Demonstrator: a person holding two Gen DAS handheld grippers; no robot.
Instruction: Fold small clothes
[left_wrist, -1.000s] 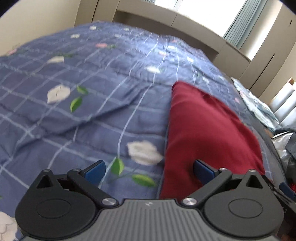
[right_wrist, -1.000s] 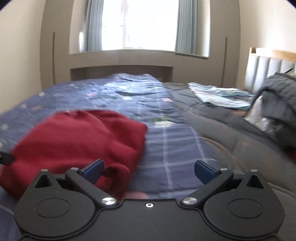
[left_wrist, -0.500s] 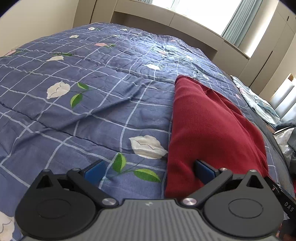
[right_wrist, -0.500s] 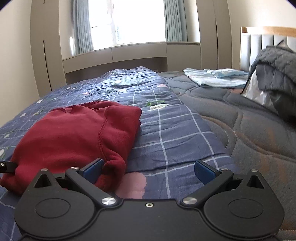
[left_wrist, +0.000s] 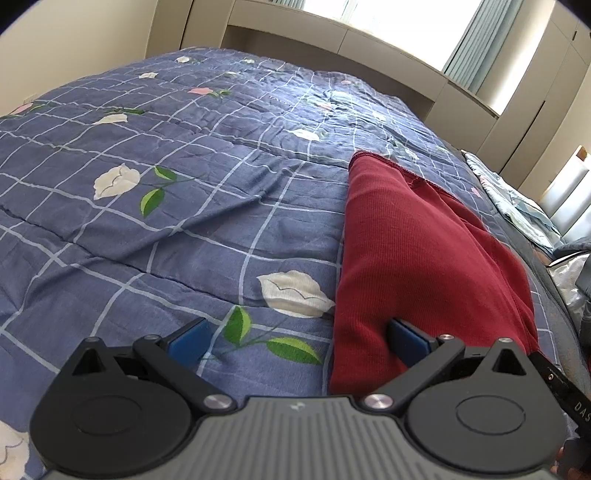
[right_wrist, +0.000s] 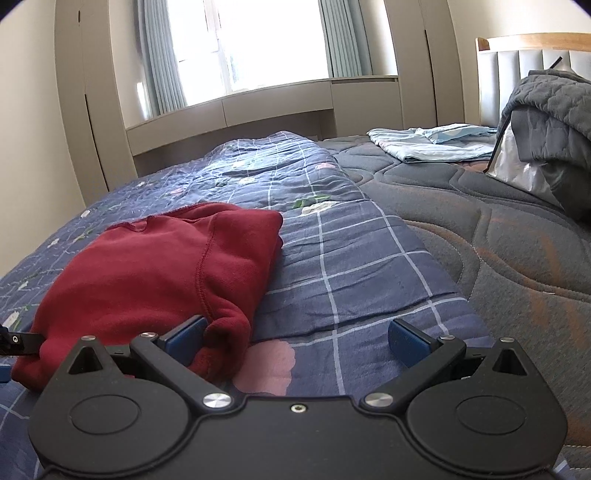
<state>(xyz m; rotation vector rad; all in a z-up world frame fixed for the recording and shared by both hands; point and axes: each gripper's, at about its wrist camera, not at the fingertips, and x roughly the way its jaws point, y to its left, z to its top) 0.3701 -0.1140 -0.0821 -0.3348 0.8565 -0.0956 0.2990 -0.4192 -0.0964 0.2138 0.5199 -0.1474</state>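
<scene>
I have both grippers, left (left_wrist: 297, 338) and right (right_wrist: 295, 338), spread wide and empty at the near edge of the red top (right_wrist: 162, 266) lying folded on the quilt (left_wrist: 166, 206). Closing on one layer could undo it. Grey blanket (right_wrist: 546, 122) well clear

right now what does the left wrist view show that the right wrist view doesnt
Only the left wrist view shows the left gripper, open, straddling the near left edge of the red garment, and the wide quilt to its left.

Only the right wrist view shows the right gripper, open at the garment's near right corner, the grey mattress, headboard and dark grey bedding pile.

Both show the folded garment on the blue floral quilt and the window.
</scene>
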